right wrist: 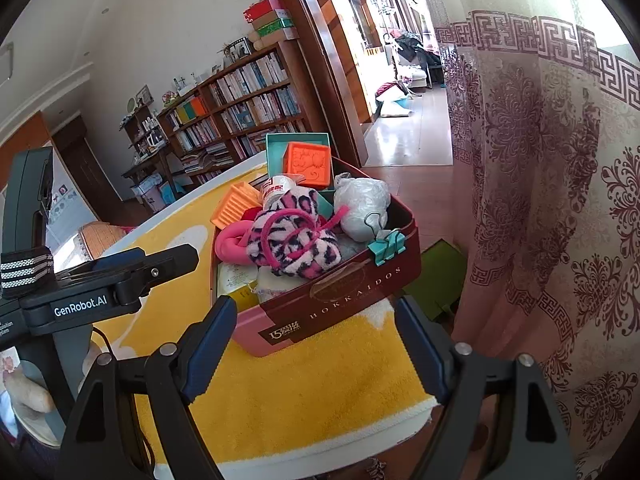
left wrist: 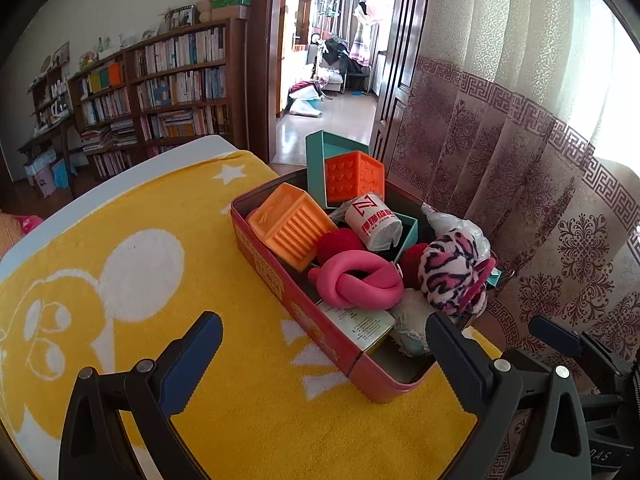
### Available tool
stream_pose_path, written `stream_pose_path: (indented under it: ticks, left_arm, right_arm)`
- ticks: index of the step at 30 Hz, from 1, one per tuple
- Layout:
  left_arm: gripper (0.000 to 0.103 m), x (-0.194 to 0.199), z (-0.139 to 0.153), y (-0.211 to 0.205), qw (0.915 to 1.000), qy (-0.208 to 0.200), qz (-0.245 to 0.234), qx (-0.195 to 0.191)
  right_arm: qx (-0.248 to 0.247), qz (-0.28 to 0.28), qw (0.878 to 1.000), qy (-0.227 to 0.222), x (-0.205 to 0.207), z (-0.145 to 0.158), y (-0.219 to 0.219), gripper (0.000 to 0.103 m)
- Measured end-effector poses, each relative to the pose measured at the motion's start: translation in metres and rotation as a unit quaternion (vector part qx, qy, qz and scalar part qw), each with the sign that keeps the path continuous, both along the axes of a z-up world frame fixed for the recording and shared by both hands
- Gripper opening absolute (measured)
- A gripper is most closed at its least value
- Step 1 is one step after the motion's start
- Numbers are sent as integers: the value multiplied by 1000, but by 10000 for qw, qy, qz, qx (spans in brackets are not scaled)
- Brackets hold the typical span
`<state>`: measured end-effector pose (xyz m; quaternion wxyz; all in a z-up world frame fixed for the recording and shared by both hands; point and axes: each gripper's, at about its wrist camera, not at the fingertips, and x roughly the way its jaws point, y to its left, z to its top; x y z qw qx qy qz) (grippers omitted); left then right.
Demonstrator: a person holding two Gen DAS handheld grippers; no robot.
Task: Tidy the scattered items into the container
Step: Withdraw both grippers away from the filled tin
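Nearest to you, the right tongs (right wrist: 316, 344) stand spread wide with nothing between the pads, framing the near corner of the tin container (right wrist: 360, 280); the left tongs (left wrist: 324, 356) are likewise spread and empty, set just beside the tin's near end. The tin rests on a yellow towel (left wrist: 160, 264) covering the desk (left wrist: 120, 176), close to the desk edge on the curtain (left wrist: 540, 200) side. No loose item shows on the visible towel; the items are already heaped in the tin. Note the hazards. The heap stands above the rim: the pink striped plush (right wrist: 292, 236) sits on top and could roll out if you nudge the tin. The teal binder clip (right wrist: 386, 246) perches on the rim itself and may drop off the curtain side. The pink knotted tube (left wrist: 356, 280) lies against the rim on the towel side and can spring out under a push. Farther back, the orange cube (left wrist: 354, 176) leans in the upright teal box (left wrist: 320, 156); a jolt may topple both. The towel can slide, carrying the tin toward the edge.
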<state>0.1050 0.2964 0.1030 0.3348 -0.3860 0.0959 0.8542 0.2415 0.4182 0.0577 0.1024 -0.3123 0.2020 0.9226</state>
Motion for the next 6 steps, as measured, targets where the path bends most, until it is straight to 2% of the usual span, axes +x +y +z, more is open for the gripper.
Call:
stream_pose_path:
  ticks: [6]
  left_arm:
    - [103,11,-1,9,9991,374,-37,-206]
  right_arm:
    - [13,-47,10000,-12,4,-2,1,84]
